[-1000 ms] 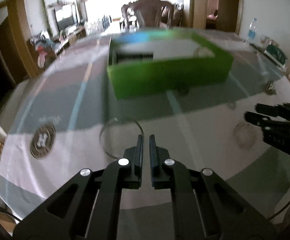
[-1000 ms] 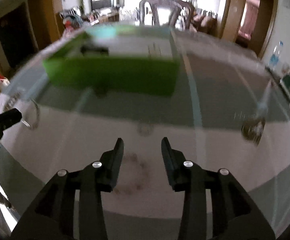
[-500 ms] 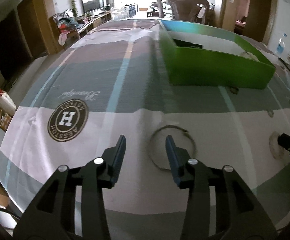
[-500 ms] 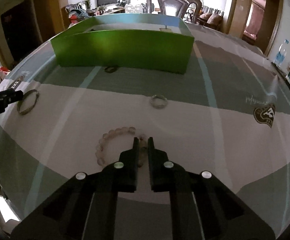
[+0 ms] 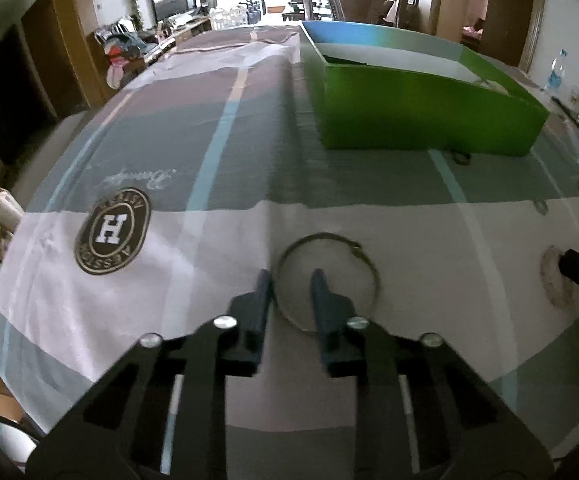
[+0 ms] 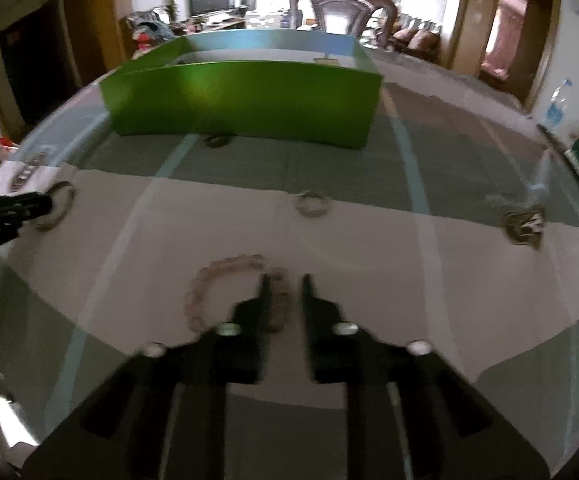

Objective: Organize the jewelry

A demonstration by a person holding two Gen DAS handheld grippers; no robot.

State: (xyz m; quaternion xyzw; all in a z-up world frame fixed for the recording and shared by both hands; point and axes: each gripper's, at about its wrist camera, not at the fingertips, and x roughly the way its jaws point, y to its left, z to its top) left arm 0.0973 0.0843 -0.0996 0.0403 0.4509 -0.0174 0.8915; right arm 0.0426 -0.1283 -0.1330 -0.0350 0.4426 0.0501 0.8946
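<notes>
Watching both wrist feeds. The worktop [image 5: 249, 152] is filling each view, wearing a striped grey, white and blue cloth with a round "H" badge [image 5: 112, 237] printed at the left. The green box [image 5: 429, 120] is sitting open-topped at the far side, well apart from both tools.

The left gripper [image 5: 289, 280] is pointing down at the near white band. Its fingers are standing a little apart, having just been closing. They are straddling the left arc of the thin metal bangle [image 5: 365, 264], which is lying flat on the cloth: one finger outside the loop, the other inside it. I am seeing daylight on both sides of the wire, so the pads are not pinching it.

The right gripper [image 6: 285, 284] is working the same white band, off to the right of the bangle. Its picture is blurring. Its fingers are drawn nearly together on the right side of the bead bracelet [image 6: 225, 264]. That strand is running up between them, and the rest of the loop is lying out to the left on the cloth.

A small ring [image 6: 312, 205] is lying beyond the bracelet, clear of the fingers. Another small dark piece [image 6: 217, 141] is lying just at the foot of the box's front wall.
</notes>
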